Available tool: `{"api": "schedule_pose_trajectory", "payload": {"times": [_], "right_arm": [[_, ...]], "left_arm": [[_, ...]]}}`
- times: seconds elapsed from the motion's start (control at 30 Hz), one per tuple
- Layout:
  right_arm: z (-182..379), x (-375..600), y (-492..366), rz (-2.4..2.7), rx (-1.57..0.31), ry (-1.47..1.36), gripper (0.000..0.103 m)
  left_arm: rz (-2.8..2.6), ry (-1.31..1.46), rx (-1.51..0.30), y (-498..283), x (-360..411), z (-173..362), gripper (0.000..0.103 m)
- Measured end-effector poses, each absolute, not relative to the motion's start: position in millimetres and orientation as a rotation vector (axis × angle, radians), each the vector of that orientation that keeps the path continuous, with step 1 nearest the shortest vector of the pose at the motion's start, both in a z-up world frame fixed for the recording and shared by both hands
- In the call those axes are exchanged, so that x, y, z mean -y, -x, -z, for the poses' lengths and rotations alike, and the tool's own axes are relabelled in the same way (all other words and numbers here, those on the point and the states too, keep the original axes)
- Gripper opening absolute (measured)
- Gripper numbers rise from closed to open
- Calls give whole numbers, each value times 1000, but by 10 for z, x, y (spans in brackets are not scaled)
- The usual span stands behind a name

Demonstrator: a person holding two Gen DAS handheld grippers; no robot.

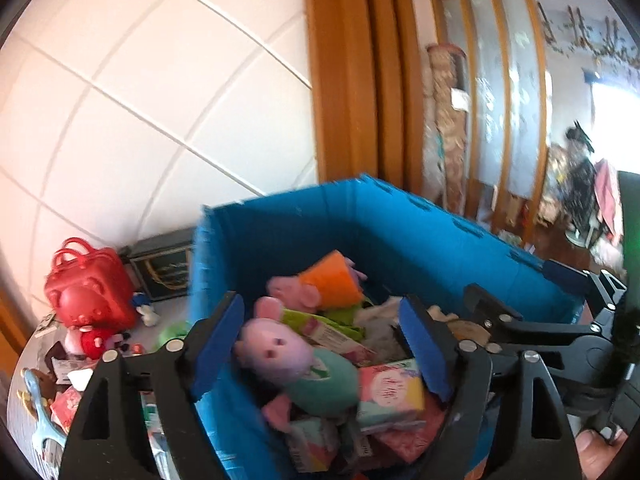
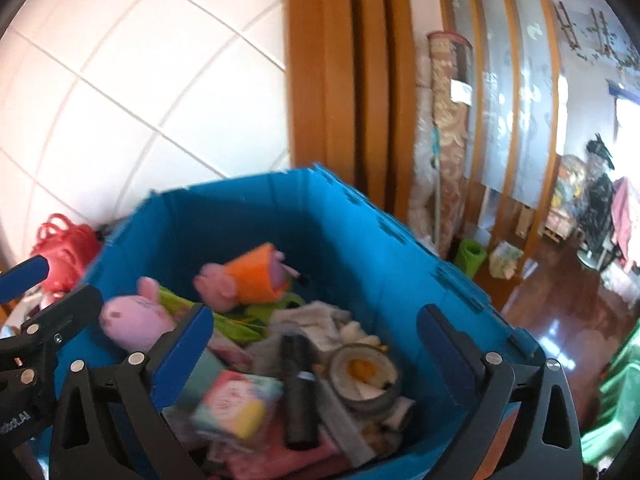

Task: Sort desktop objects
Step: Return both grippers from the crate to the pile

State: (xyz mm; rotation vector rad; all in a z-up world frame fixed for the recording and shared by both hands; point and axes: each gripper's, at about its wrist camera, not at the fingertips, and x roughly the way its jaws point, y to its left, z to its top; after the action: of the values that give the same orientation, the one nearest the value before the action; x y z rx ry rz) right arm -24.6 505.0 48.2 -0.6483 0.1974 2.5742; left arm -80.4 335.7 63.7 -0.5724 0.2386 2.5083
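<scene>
Two claws, left claw (image 1: pixel 320 344) and right claw (image 2: pixel 316 356), gape empty above the blue bin (image 2: pixel 248 216) of plush toys on a cluttered counter (image 1: pixel 168 312) beside a white tiled wall (image 1: pixel 160 80).

Both wrist views look close and slightly downward into the blue bin (image 1: pixel 280 240) (image 2: pixel 248 216), sharing its toys, tiled wall and wooden doorframe; left view sits further left.
</scene>
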Motion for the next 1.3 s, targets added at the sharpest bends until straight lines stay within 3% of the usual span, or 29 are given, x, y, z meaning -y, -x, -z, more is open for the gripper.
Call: {"api": "schedule_pose_trajectory", "payload": {"times": [0.4,0.7,1.0,1.3], "right_arm": [[-853,-3918,415,-2787,-123,529,103],[-849,-2760,857,-2921,-73,569,103],[-65,-1759,1631,-2927,-103,893,103],[1055,-1243,2326,-2779,-209,1225,103]], "left_arm": [[-2641,626,-65,1170,-1815,-584,80],[-2704,755,-144,1503,-769,-229,80],[-2692,882,-173,1876,202,325,80],[-2624,1092,-203,2468,830,1310,80]]}}
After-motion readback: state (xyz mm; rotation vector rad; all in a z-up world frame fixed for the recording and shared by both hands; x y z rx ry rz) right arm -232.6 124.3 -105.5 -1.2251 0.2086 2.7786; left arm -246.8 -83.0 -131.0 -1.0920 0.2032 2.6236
